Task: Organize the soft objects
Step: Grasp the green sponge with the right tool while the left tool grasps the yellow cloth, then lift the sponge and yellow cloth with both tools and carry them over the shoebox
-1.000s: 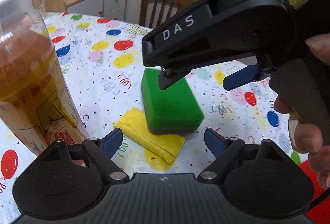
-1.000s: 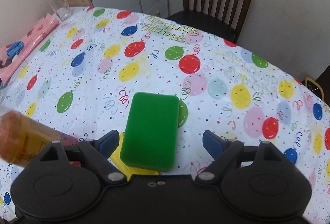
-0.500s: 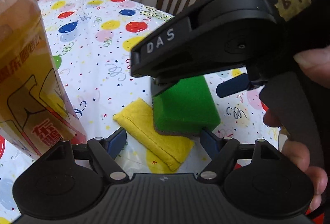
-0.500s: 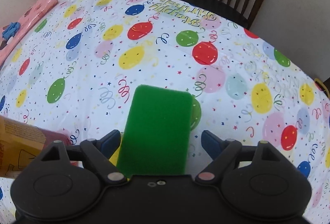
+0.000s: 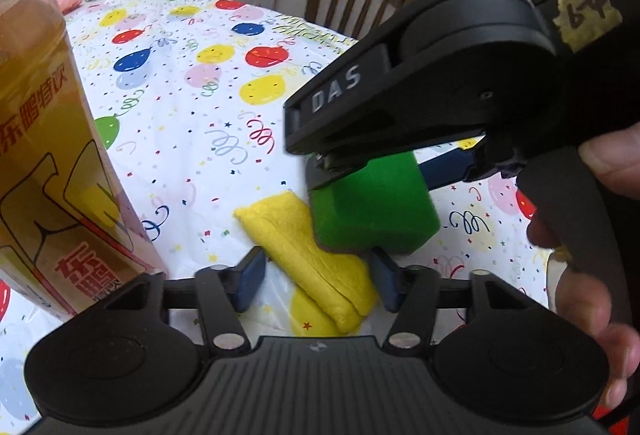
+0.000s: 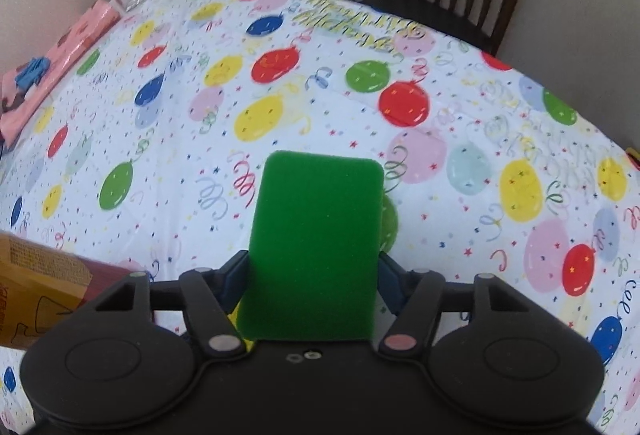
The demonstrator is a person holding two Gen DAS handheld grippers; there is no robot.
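Green sponge [image 6: 316, 251]: seen at lower centre of the right wrist view, lying on the bench with one end overlapping the yellow cloth; in the left wrist view it sits right of centre, half hidden under the other tool.
Sponge handling: judged light, springy and easily squashed; a grip across the short width, on the two long sides, is judged best, with only gentle pressure so that it is not crushed out of shape.
Yellow cloth [image 5: 312, 259]: a folded soft pad at lower centre of the left wrist view, its far end tucked under the sponge.
Cloth handling: judged limp and light; likely to sag or unfold if pinched at one corner, so the thick folded edge is the place to be taken.
Right gripper [image 6: 312, 285]: fingers are being closed around the sponge; the pads are seen right at its two long sides, a firm squeeze not yet shown.
Left gripper [image 5: 318, 279]: fingers are being closed with the cloth between them; the pads are not yet pressed on it.
Drink carton [image 5: 52, 171]: stands at the left edge, near the cloth, not soft.
Bench [image 6: 480, 163]: covered with a balloon-print cloth, likely slick.
Risk: the cloth may be dragged along as the sponge is raised.
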